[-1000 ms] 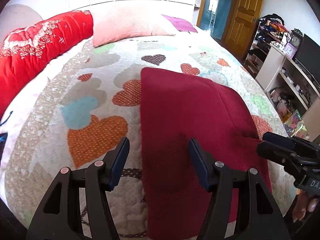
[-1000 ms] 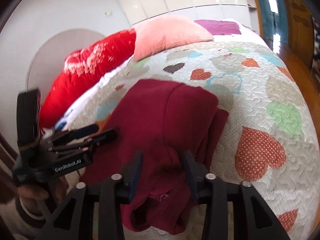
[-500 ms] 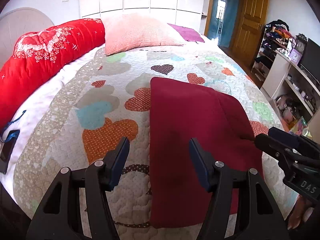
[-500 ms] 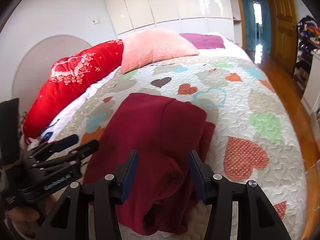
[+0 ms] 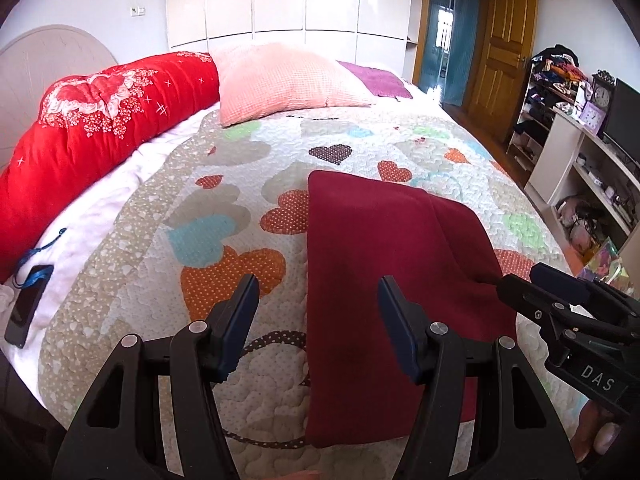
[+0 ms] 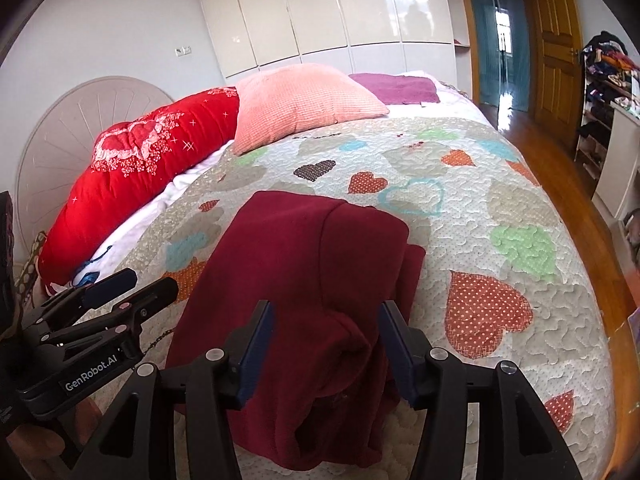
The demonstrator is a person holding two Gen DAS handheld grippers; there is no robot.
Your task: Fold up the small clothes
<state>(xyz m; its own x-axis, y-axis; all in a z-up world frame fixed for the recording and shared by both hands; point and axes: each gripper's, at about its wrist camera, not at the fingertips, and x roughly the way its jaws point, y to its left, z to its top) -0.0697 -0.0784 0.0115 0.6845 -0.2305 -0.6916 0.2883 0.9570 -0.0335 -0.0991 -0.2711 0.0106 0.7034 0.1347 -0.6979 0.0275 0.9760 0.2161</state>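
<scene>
- The right gripper fingers are opening, their pads clear of the cloth, with a rumpled hump of the dark red garment sitting between and below them.
- The left gripper fingers are standing apart and gripping nothing; the garment's straight left edge is running between them, so the quilt is showing under the left finger and red cloth under the right finger.
- Ahead of both pairs of fingers, the garment is lying folded flat on the heart-patterned quilt of the bed.
- Beyond it, at the far side, a pink pillow and a red bolster are lying side by side.
</scene>
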